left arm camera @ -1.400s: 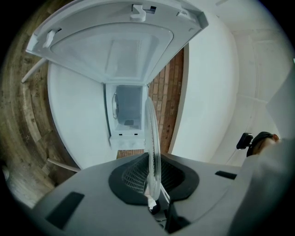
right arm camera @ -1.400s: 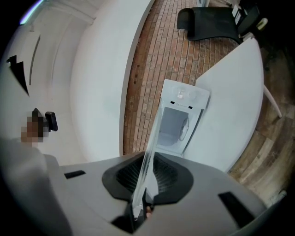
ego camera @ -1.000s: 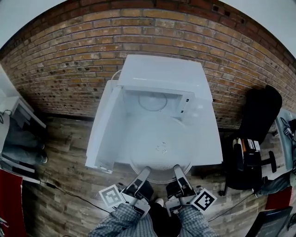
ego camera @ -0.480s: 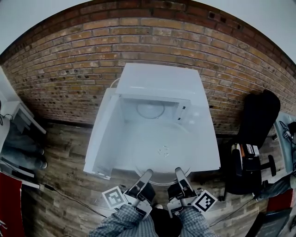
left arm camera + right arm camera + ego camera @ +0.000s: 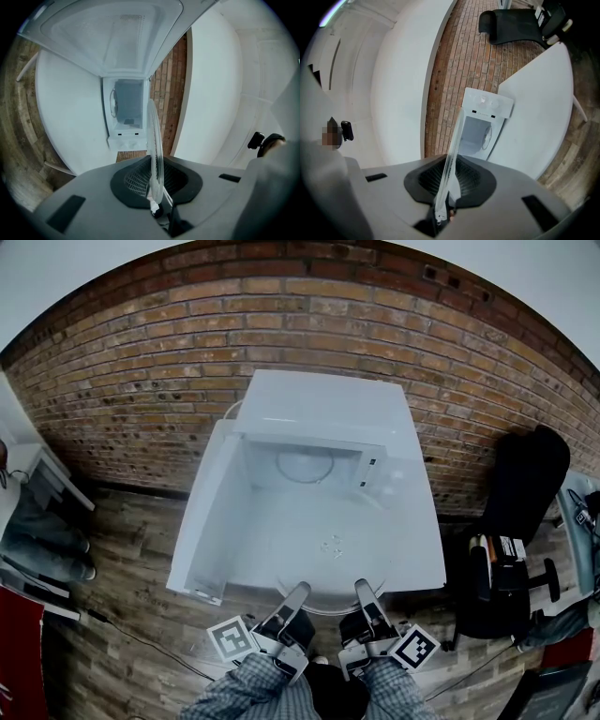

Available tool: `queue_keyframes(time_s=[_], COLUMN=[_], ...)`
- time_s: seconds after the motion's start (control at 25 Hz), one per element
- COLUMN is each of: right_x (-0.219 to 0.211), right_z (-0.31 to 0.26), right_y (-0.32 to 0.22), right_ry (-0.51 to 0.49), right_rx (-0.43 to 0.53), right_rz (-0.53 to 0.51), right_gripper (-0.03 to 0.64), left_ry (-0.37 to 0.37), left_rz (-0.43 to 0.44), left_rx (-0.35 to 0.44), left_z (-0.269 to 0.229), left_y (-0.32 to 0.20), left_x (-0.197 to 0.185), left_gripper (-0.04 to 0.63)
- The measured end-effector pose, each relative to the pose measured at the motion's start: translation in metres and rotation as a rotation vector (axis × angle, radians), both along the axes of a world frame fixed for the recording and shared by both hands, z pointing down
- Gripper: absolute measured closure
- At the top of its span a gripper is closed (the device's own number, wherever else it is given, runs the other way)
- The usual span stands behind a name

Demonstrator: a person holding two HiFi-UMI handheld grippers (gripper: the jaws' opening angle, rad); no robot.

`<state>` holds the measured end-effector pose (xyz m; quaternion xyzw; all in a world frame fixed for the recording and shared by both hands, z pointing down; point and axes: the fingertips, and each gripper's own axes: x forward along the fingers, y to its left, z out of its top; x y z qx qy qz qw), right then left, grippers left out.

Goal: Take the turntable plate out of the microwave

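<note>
Gripping a glass turntable plate (image 5: 328,545) by its near rim, with both claws side by side. In the left claw (image 5: 298,591): the rim, edge-on, with the pads pressed onto the glass from either side. In the right claw (image 5: 361,588): the same rim, clamped the same way, just to the right of the left claw. Lying flat ahead of both claws, out over the white worktop (image 5: 420,545) in front of the open cavity (far edge hard to trace in the head view, the glass being clear). Straight ahead past the plate, a white microwave (image 5: 323,395), with its door (image 5: 208,521) swung open ahead and to the left of the left claw. On the cavity floor, a roller ring (image 5: 305,465). Farther ahead, a brick wall (image 5: 141,362). Well off to the right of the right claw, a black office chair (image 5: 525,484).
</note>
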<state>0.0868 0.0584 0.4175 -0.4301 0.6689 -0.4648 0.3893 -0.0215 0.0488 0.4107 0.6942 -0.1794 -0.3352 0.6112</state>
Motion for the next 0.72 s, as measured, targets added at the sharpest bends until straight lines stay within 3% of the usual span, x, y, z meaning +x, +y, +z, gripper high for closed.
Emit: queue_keyframes(time_s=[0.72], right_x=[0.0003], right_z=[0.0013], right_y=[-0.0071], right_ry=[-0.015], right_rx=[-0.005], right_rz=[-0.005], right_gripper=[0.565], left_ry=[-0.006], left_rz=[-0.009], left_rx=[0.005], left_z=[-0.0001], left_y=[-0.0063], left_x=[-0.0002], left_gripper=[0.554])
